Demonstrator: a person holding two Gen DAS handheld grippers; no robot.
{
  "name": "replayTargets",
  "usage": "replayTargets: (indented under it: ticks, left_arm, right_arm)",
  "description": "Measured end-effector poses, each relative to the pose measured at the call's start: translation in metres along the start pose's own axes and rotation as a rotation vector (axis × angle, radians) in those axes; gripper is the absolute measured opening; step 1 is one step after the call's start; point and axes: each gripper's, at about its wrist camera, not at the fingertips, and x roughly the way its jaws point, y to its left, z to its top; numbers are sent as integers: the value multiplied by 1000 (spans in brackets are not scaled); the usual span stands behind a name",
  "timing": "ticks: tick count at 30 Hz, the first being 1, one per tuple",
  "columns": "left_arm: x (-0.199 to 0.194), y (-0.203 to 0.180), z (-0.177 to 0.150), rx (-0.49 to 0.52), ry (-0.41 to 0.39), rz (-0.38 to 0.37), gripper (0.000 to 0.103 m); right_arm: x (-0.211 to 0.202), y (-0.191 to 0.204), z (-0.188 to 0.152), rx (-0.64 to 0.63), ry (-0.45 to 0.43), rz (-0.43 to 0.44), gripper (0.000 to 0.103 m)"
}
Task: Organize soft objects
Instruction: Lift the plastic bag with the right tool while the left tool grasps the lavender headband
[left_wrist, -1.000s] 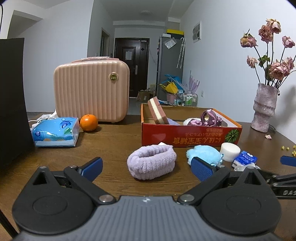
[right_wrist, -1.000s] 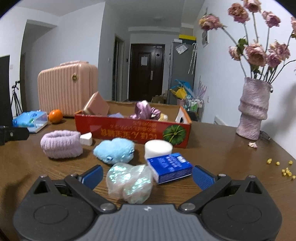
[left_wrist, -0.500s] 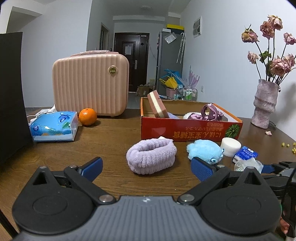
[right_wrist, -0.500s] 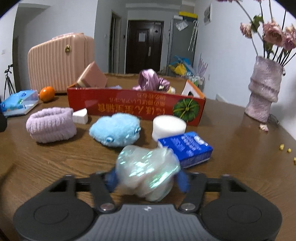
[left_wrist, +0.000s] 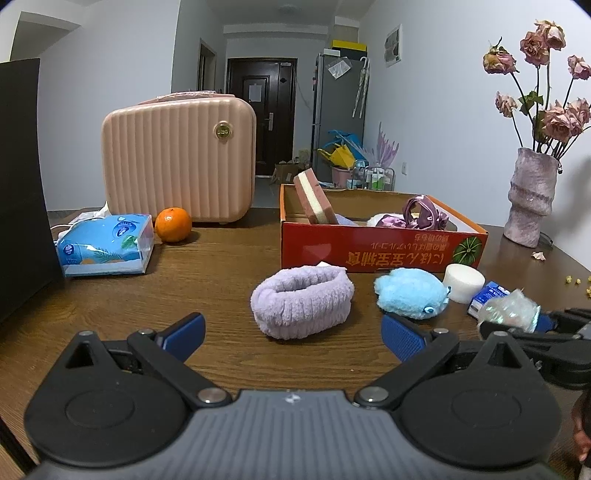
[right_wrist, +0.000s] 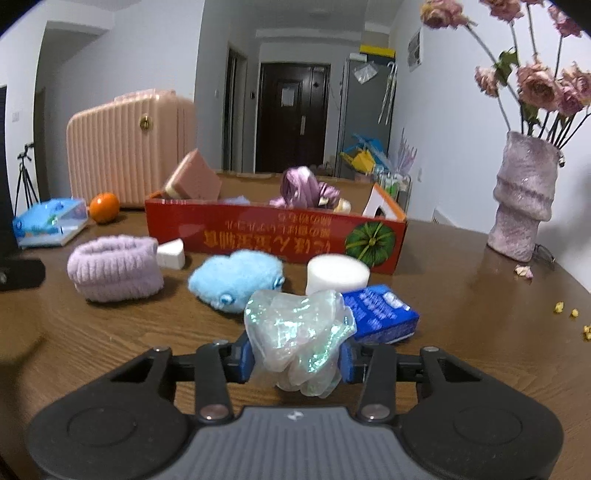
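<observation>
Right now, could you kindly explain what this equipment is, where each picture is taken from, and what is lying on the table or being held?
No robot here: a person holds a hand tool with two fingers in each hand, and a camera on each tool looks forward along them. One picture comes from the left tool, the other from the right.

The left gripper is open and empty, facing a purple headband. The right gripper is closing its blue fingers on a shiny scrunchie, which they already squeeze.

On the wooden table lie a blue fluffy toy, a white sponge, a blue packet, and a red box already holding a few soft things. Farther back stand a pink case, an orange, tissues and a vase.
</observation>
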Motion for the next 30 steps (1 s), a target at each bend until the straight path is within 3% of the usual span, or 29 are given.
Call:
replayTargets:
  ticks: [8,20,30]
  left_arm:
    - [4,0,-1,2,14,1,103]
    - [18,1,-1,32,17,-3,103]
    - [67,3,7,111,55,-18,103]
  right_arm:
    - [-20,-14,7,40,-92,-12,42]
    - [-19,-19,6,59,-98,-23,42]
    - [-8,-28,4,78,-79,-73,43]
